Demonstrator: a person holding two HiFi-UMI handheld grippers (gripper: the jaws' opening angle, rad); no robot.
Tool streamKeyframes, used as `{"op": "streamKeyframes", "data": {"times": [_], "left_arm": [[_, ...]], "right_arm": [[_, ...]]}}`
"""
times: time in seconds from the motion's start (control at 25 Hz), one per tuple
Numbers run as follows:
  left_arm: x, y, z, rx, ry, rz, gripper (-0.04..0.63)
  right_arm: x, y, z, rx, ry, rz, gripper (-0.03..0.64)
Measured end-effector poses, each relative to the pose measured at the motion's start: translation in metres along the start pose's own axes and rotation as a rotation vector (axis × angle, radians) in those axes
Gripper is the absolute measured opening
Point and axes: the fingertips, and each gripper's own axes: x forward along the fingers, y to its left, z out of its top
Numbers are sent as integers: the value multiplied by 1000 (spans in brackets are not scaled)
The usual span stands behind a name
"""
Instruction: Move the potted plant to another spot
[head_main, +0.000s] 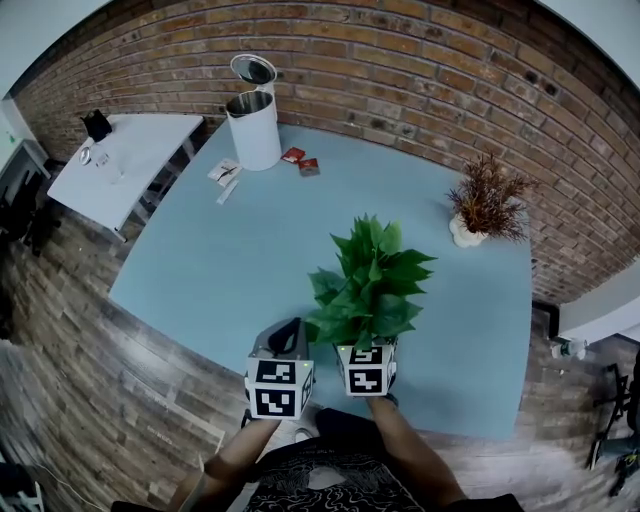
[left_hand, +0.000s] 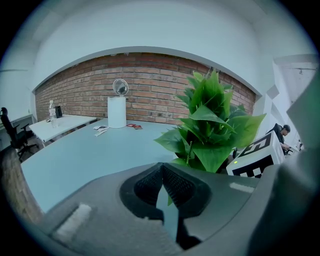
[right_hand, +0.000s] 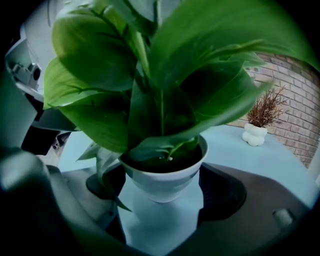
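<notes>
- Pale blue tabletop (head_main: 200, 260) spans the scene.
- Green broad-leaved potted plant in a round white ceramic pot (right_hand: 165, 177) is at the tabletop's near edge, right of centre.
- Right gripper (right_hand: 162, 192): jaws clamped on the pot's sides.
- Left gripper (left_hand: 161, 169), just left of it: jaws pressed together, empty.

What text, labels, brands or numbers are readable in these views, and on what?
No text is legible in any view.
On the left marker cube and the right marker cube: black-and-white square patterns only, no letters.
On the red packets and the leaflets beside the white bin: any print is too small to read.
On the potted plant: the white pot is plain on the side shown.
</notes>
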Motion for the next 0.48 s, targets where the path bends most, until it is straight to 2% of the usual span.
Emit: {"op": "streamKeyframes", "data": {"times": [0.32,0.48], "left_arm": [[6,19,5,-1,6,62,0],[10,24,4,-2,13,54,0]], "right_arm": [[0,1,2,-14,-5,23,448],[1,5,-3,-18,6,38,446]]}}
